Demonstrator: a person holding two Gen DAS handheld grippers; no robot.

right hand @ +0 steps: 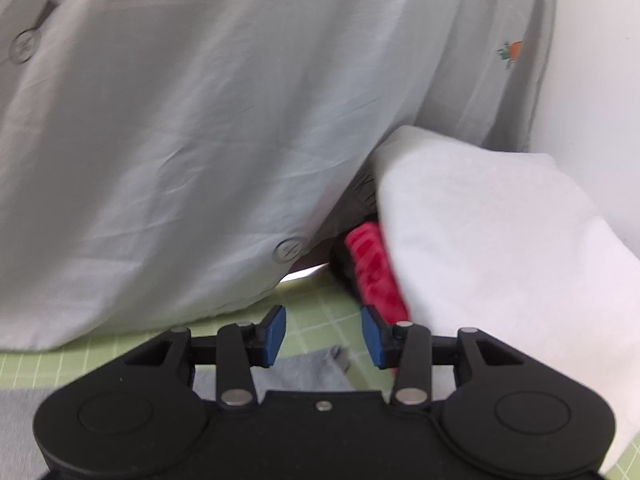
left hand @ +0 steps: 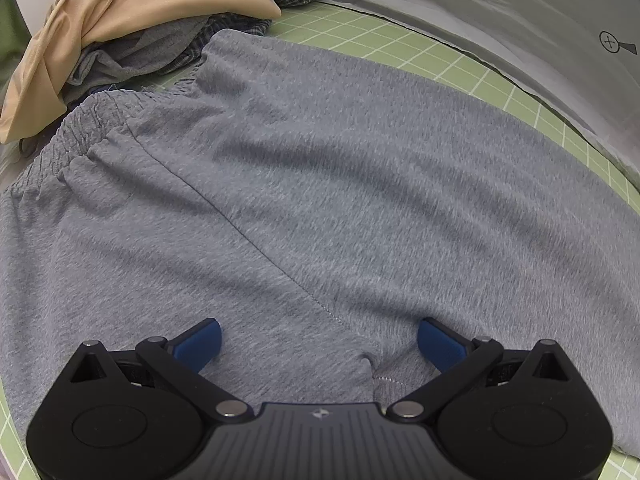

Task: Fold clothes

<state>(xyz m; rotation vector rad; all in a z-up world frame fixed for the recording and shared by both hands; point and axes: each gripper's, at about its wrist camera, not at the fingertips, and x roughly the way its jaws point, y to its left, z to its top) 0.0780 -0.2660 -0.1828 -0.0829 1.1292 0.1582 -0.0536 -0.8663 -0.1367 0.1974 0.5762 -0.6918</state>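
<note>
While the left gripper is hovering wide open and empty over the grey shorts spread on the green mat, the right gripper is hanging half open, holding nothing. Soft and light, the shorts should pinch best at the waistband. Piled clothes are crowding the far left.

Ahead of the left gripper, flat grey shorts offer unobstructed travel. A heap of clothes blocks its far left. Ahead of the right gripper, a narrow strip of green mat lies free; pale grey fabric and a folded white garment flank it.
</note>
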